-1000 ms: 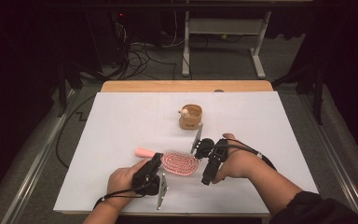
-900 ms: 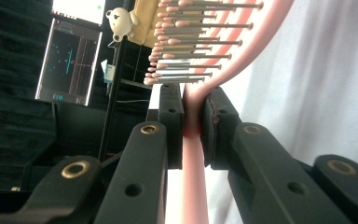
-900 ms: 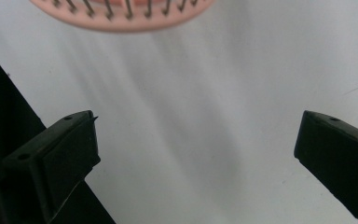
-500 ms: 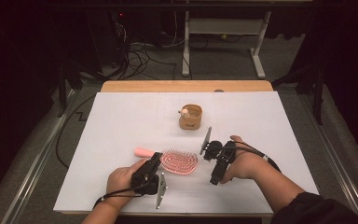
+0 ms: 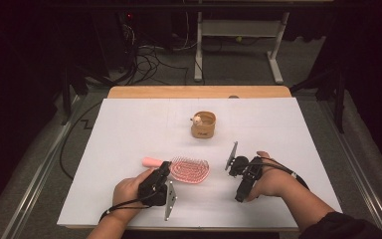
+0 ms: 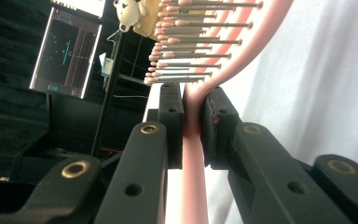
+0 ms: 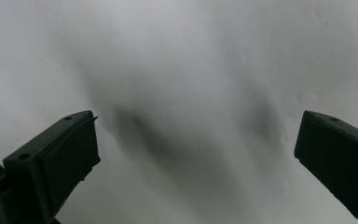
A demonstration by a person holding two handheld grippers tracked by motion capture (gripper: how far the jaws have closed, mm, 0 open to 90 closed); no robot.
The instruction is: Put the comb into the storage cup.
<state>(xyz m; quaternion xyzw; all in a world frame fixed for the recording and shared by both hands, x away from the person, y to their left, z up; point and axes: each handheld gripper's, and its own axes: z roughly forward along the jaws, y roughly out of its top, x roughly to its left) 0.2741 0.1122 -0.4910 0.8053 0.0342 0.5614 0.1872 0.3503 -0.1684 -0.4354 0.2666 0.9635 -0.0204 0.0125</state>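
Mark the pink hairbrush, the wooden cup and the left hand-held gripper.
pink hairbrush (image 5: 191, 170): high view, on the bristle head.
wooden cup (image 5: 203, 130): high view, on its front wall.
left hand-held gripper (image 6: 193, 116): left gripper view, between the fingertips clamping the brush neck.

The white table top (image 5: 129, 149) is brightly and evenly lit from above, while the room around it sinks into near black. In the right gripper view soft blurred shadows smear the white surface. In the left gripper view the hairbrush (image 6: 214, 51) is sharp, the near jaws soft.
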